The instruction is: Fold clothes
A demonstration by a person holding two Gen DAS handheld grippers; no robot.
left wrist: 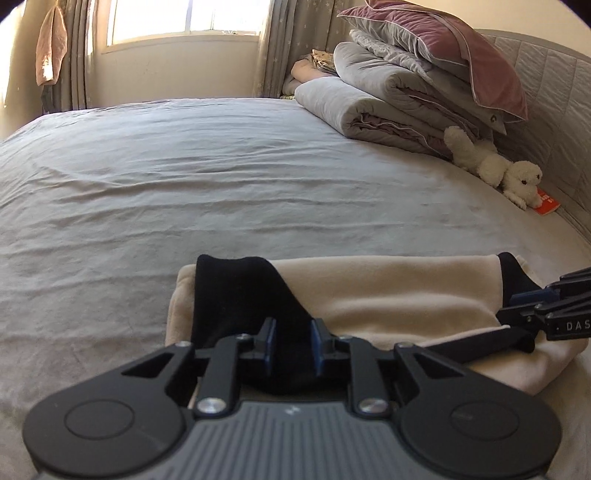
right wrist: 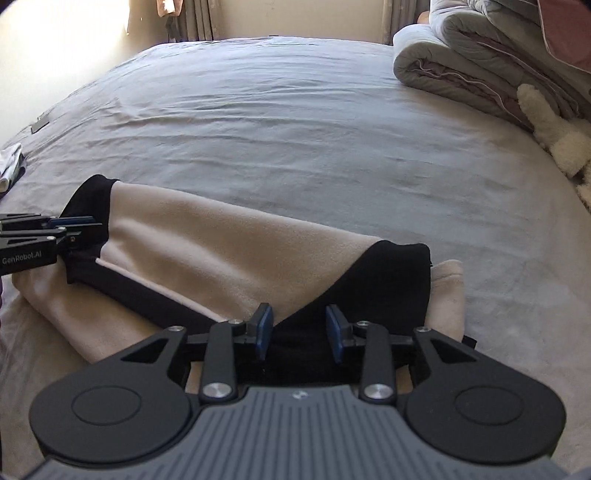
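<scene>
Nearest in the left wrist view, the left claw [left wrist: 293, 341] stands with its blue pads a little apart, a gap showing on either side of the black fabric that lies between and under them; the pads do not press on it. In the right wrist view the right claw [right wrist: 300, 330] is parted somewhat wider, likewise over a black cuff, gripping nothing.

Both claws sit at the near edge of the folded garment [left wrist: 388, 295], a cream fleece piece with black trim, which lies flat on the bed [left wrist: 221, 177]. The left claw is at its left end, the right claw at its right end. A black band runs along the near edge between them.

Beyond the garment the grey sheet is wrinkled and bare. At the far right lie a white plush dog [left wrist: 495, 166], a stack of folded quilts [left wrist: 399, 96] and a mauve pillow [left wrist: 443, 40]. Behind them are curtains and a bright window [left wrist: 184, 18].
</scene>
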